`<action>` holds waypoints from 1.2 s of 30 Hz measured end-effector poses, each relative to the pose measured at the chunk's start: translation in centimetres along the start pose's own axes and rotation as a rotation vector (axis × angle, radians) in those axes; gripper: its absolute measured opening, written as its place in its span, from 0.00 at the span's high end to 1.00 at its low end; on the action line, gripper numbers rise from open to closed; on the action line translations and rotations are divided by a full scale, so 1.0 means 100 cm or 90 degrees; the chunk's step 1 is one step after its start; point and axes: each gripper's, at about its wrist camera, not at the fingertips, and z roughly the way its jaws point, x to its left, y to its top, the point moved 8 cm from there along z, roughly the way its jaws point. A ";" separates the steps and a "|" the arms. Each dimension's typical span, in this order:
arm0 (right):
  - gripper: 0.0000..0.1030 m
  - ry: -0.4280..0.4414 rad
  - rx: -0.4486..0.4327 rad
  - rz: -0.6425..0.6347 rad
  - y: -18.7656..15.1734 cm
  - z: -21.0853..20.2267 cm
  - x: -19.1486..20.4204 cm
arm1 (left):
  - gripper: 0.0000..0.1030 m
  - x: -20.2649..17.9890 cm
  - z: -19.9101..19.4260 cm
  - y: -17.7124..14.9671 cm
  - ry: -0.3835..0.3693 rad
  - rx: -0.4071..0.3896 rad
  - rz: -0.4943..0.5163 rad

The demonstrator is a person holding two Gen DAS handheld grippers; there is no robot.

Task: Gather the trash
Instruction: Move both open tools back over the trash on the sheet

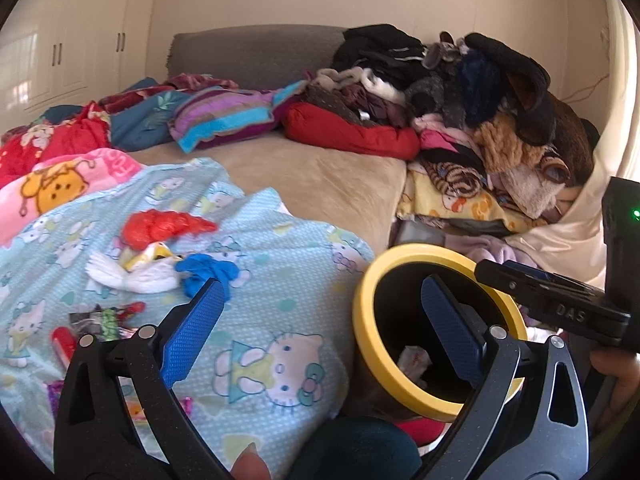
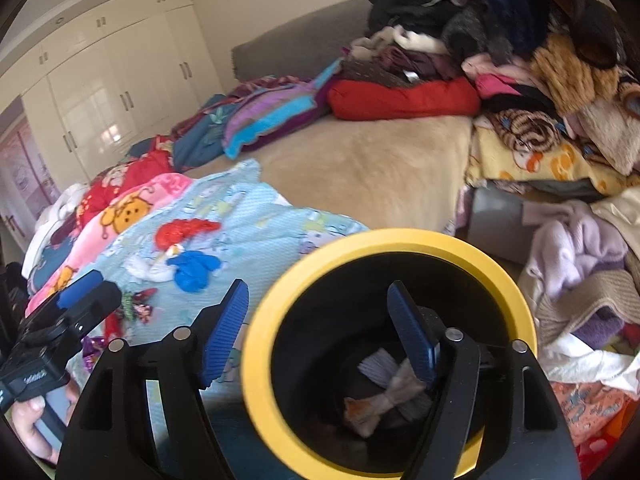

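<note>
Left gripper [image 1: 322, 332]: jaws spread wide, nothing btwn the blue pads. Its right finger sits over the mouth of the yellow-rimmed bin [image 1: 362, 312], left finger over the light-blue cartoon-cat blanket [image 1: 280, 272].

Right gripper [image 2: 322, 332]: jaws also released, empty, w/ the right finger hanging inside the bin [image 2: 256, 360] opening & the left finger just outside the rim. At the bin bottom lie crumpled wrappers [image 2: 380, 396] (whitish, one w/ an orange patch), touching nothing of the gripper.

On the blanket, well apart from both grippers, more trash: a red crumpled bag [image 1: 160, 226], a white tissue wad [image 1: 136, 276] w/ a yellow bit on it, a blue crumpled bag [image 1: 208, 272] touching the white wad's right side. Nearer the left edge: small shiny candy wrappers [image 1: 104, 322] & a red wrapper [image 1: 64, 346]. Same pile shows in the right wrist view: red bag [image 2: 180, 232], blue bag [image 2: 194, 270].

Blanket lies on a beige bed cover [image 1: 320, 176]. A pink cartoon blanket [image 1: 60, 188] is beside it at left, a striped purple-teal pillow [image 1: 228, 118] & a red cushion [image 1: 348, 132] further back, a tall heap of clothes [image 1: 472, 100] at right. White wardrobe [image 1: 68, 48] along the left wall.

A person's hand [image 2: 32, 424] holds the left gripper's handle at the lower left of the right wrist view
</note>
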 end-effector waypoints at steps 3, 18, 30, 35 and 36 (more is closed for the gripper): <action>0.32 0.012 -0.005 -0.010 0.001 -0.002 0.012 | 0.12 0.013 -0.009 0.004 0.016 -0.014 -0.011; 0.32 0.084 -0.011 -0.067 -0.006 -0.005 0.083 | 0.11 0.074 -0.043 0.012 0.080 -0.059 -0.062; 0.29 0.142 0.002 -0.132 -0.020 0.000 0.145 | 0.11 0.114 -0.060 0.007 0.107 -0.068 -0.099; 0.28 0.164 0.008 -0.160 -0.026 0.003 0.169 | 0.11 0.130 -0.066 0.003 0.118 -0.071 -0.109; 0.28 0.169 0.011 -0.167 -0.027 0.004 0.173 | 0.11 0.133 -0.067 0.001 0.121 -0.071 -0.113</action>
